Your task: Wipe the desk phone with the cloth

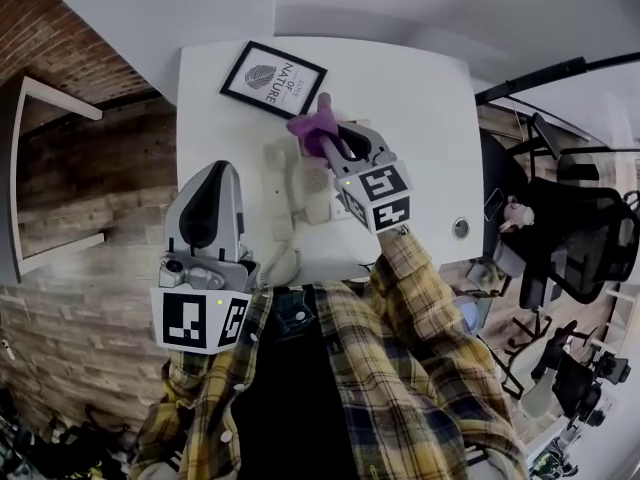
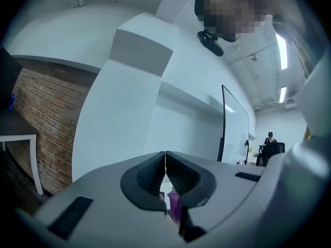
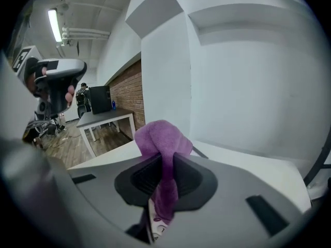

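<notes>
White desk [image 1: 430, 108] is holding the cream desk phone [image 1: 318, 206], half hidden; right gripper [image 3: 164, 164] is pinching the bunched purple cloth [image 3: 161, 137]; left gripper [image 2: 165, 161] is sitting clenched, empty.

The cloth [image 1: 312, 125] is purple, the desk phone [image 1: 316, 208] cream, the bench [image 1: 420, 118] white, the picture [image 1: 272, 79] black-framed, the shirt [image 1: 400, 368] yellow-and-navy plaid, the brick wall [image 2: 46, 118] reddish-brown.

A black-framed print [image 1: 272, 79] sits at the far left corner of the white table [image 1: 425, 108], and a small round grommet [image 1: 460, 228] is set near the table's right edge. A brick wall [image 1: 60, 38] runs along the left, and a black office chair [image 1: 575, 233] stands to the right. The right gripper view shows a grey desk [image 3: 101, 119] on white legs.
</notes>
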`<state>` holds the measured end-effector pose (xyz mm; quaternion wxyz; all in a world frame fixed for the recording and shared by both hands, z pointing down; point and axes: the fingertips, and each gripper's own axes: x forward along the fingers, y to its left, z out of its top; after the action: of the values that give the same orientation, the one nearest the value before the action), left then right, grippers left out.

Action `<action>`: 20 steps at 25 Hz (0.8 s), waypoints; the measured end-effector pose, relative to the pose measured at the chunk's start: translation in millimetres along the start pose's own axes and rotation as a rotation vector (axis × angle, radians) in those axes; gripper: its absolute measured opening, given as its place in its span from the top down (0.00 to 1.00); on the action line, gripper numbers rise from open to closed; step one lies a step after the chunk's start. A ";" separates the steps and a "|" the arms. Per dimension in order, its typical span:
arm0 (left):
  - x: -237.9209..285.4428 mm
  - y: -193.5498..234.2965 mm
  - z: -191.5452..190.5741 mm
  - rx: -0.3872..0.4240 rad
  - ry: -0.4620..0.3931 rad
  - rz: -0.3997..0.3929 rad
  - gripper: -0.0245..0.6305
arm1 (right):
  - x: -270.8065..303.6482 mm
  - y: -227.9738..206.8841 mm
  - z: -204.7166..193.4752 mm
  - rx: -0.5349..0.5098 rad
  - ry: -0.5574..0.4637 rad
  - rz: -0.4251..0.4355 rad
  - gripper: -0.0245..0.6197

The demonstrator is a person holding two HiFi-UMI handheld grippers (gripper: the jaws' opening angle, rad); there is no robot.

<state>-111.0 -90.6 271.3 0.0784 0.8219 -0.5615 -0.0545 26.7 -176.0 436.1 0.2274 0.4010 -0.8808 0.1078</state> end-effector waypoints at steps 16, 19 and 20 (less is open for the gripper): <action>-9.7 18.7 4.2 0.003 -0.009 0.052 0.94 | 47.7 0.3 -49.2 -0.043 0.228 0.043 0.87; -9.6 17.0 4.0 0.003 -0.009 0.051 0.94 | 48.7 -1.2 -50.6 0.012 0.257 0.048 0.87; -9.7 15.8 3.5 0.003 -0.008 0.050 0.94 | 49.2 -2.3 -51.2 0.029 0.262 0.050 0.87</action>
<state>-129.7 -87.4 270.8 0.0761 0.8076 -0.5823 -0.0551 16.3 -190.7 504.8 0.3319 0.3648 -0.8516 0.1776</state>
